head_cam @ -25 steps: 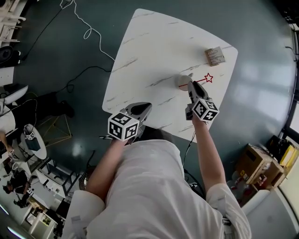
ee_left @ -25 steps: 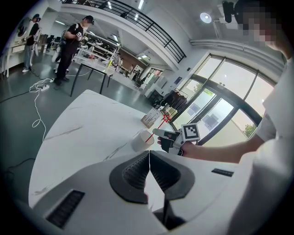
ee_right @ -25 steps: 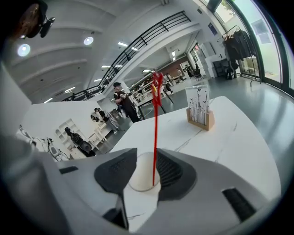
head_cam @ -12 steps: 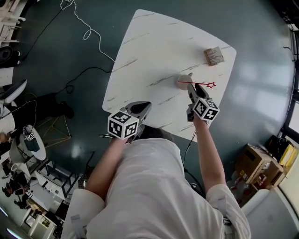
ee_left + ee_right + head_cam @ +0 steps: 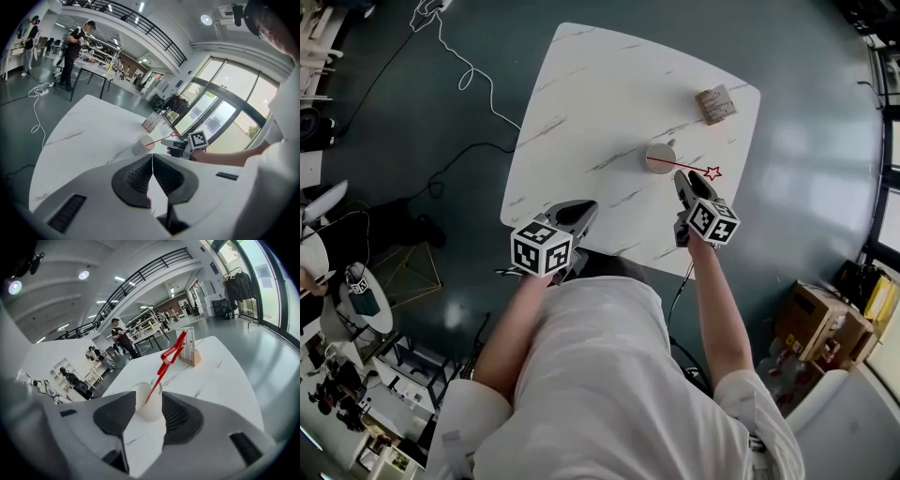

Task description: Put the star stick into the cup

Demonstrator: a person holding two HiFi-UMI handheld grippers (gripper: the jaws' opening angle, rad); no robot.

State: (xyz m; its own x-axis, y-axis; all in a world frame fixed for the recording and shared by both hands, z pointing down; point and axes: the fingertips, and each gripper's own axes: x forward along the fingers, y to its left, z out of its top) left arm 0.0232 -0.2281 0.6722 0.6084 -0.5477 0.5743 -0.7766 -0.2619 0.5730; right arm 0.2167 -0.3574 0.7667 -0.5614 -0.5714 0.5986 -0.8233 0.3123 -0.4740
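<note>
Aslant in small white cup (image 5: 658, 150): red star-tipped stick (image 5: 675, 165), freed by gaping right tongs (image 5: 685, 181). Left tongs (image 5: 577, 214) clenched empty, parked clear.

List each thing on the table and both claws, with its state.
Cup: upright, stick inside.
Star stick: leaning in the cup, star end out past the rim.
Card stand: upright, apart from the cup.
Left claw: shut, empty.
Right claw: open, empty.
</note>
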